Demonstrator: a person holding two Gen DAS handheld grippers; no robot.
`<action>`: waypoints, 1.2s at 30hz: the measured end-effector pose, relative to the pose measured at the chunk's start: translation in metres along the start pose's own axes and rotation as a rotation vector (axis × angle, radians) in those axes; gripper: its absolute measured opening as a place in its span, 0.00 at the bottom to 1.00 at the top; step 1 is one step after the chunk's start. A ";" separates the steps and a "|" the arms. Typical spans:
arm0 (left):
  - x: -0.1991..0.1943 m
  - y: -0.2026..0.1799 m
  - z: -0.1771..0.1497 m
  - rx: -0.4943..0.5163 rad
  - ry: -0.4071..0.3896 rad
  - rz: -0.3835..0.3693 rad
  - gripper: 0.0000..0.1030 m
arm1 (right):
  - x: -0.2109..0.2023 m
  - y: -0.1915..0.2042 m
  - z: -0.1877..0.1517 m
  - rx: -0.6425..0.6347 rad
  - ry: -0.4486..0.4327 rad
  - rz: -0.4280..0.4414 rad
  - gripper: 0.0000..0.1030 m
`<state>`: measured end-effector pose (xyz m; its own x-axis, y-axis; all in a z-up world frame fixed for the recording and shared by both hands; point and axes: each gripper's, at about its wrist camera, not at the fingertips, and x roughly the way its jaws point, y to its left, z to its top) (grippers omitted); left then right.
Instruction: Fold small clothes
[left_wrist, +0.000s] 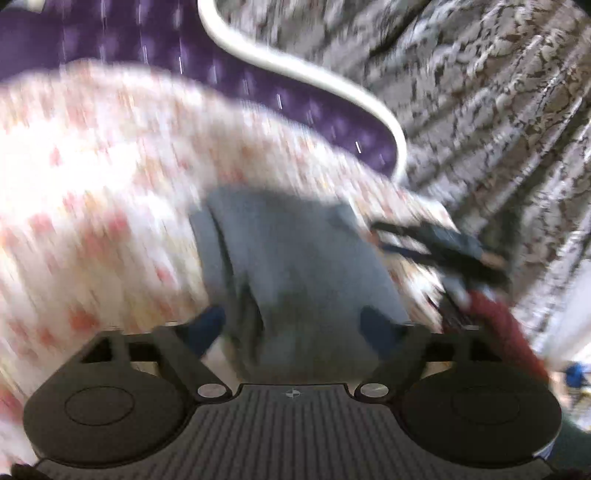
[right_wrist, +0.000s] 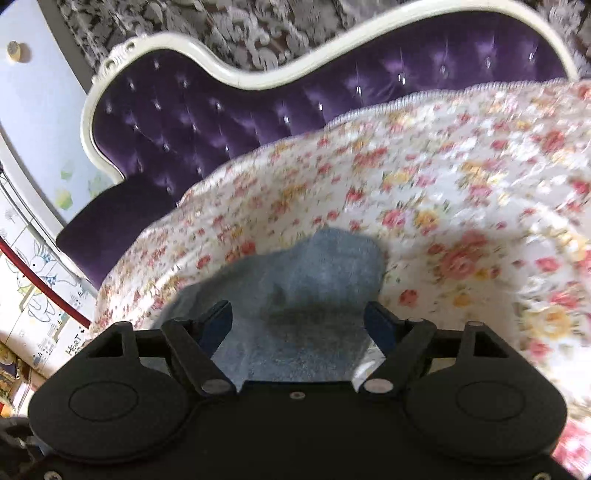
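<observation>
Open floral-printed quilt (right_wrist: 461, 192) left and right of the crumpled grey cloth garment (right_wrist: 314, 273). Blocked beyond by the purple tufted velvet headboard with cream frame (right_wrist: 221, 122).

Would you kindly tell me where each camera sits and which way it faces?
Left wrist: rides on the left tongs, angled down at the grey garment; the other tongs and a red sleeve show at right.
Right wrist: rides on the right tongs, angled down at the same garment, facing the purple headboard.
Shared: garment, floral bedspread, headboard.
</observation>
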<state>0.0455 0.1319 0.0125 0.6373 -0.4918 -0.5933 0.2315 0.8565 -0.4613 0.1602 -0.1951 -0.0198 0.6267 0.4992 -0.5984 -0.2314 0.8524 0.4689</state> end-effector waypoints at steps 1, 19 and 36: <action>0.001 -0.005 0.004 0.036 -0.035 0.048 0.90 | -0.006 0.003 0.000 -0.011 -0.012 -0.009 0.89; 0.083 0.010 -0.009 0.098 0.063 0.329 1.00 | 0.003 0.029 -0.038 -0.170 0.093 -0.209 0.99; 0.069 0.001 -0.008 0.092 0.001 0.359 0.99 | 0.016 -0.013 0.036 -0.151 -0.070 -0.447 0.99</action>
<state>0.0839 0.0973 -0.0340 0.6893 -0.1570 -0.7073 0.0579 0.9850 -0.1623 0.1998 -0.2039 -0.0120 0.7371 0.0713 -0.6720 -0.0298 0.9969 0.0730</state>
